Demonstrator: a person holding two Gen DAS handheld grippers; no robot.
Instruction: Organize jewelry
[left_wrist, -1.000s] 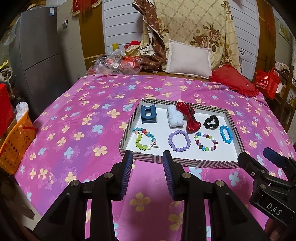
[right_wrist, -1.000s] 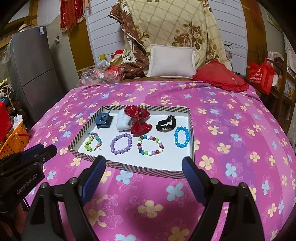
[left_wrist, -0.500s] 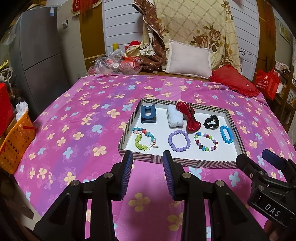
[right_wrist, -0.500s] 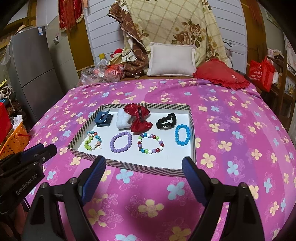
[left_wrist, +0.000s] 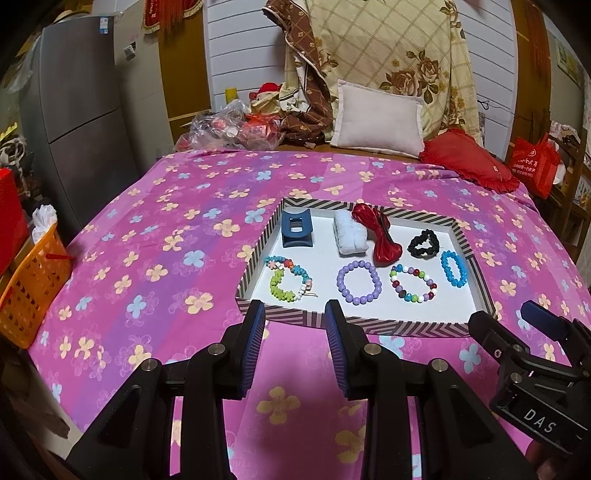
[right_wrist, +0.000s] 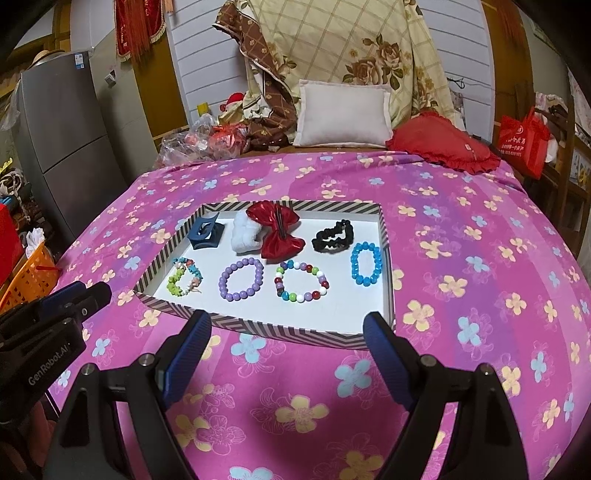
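Both grippers are hovering over the pink flowered bedspread (left_wrist: 155, 236), just short of the striped tray (left_wrist: 384, 326), and neither is touching anything.

The left gripper (left_wrist: 294, 314) is sitting with its fingers at a narrow gap and nothing between them; its tips are lining up with the tray's near wall. Beyond that wall, just past the left finger, the flower-bead bracelet (left_wrist: 291, 279) is lying on the tray's white floor. Further along the front row, the purple bead bracelet (left_wrist: 358, 282) is lying beyond the right finger, then the multicolour bead bracelet (left_wrist: 413, 282), then the blue bead bracelet (left_wrist: 454, 268) near the tray's right wall.

The right gripper (right_wrist: 289, 326) is holding its fingers spread wide, empty, tips at the tray's near wall. Between those fingers, deeper in the tray, the purple bead bracelet (right_wrist: 241, 278) and the multicolour one (right_wrist: 301, 281) are showing; the blue one (right_wrist: 365, 264) is lying further back, in line with the right finger.

In the tray's back row, the dark blue hair claw (left_wrist: 296, 228) is standing at the left, the white scrunchie (left_wrist: 349, 237) is resting beside it, the red bow (left_wrist: 380, 236) is touching the scrunchie, and the black scrunchie (left_wrist: 423, 244) is lying apart towards the right wall.
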